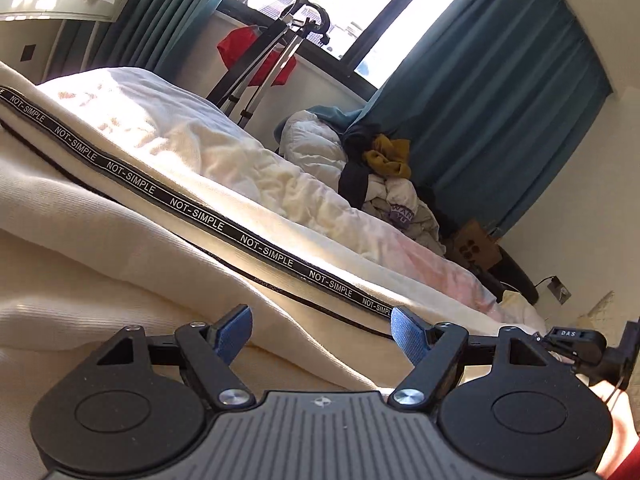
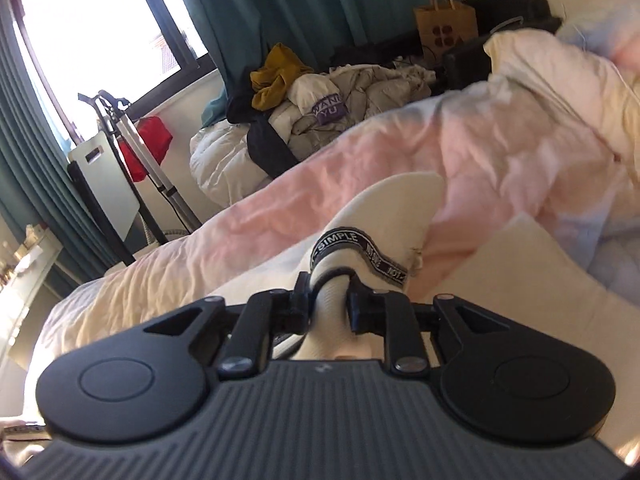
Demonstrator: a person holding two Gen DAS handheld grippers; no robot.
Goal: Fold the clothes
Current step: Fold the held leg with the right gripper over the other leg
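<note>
A cream garment point(image 1: 100, 216) with a black band printed NOT-SIMPLE point(image 1: 200, 216) lies spread over the bed. My left gripper point(image 1: 322, 338) hovers low over it, open, with nothing between its blue pads point(image 1: 236, 332). In the right wrist view my right gripper point(image 2: 328, 300) is shut on a bunched end of the same cream garment point(image 2: 396, 196), and the printed band point(image 2: 360, 248) loops just past the fingertips. The pinched cloth rises off the pink and white duvet point(image 2: 400, 152). At the far right of the left wrist view sits part of the other gripper point(image 1: 580, 340).
A pile of clothes point(image 2: 312, 108) with a mustard piece lies beyond the bed, below teal curtains point(image 1: 500, 100). A folded black stand point(image 1: 272, 52) and something red are near the window. A brown paper bag point(image 2: 444, 20) stands by the wall. A white shelf point(image 1: 60, 0) sits at upper left.
</note>
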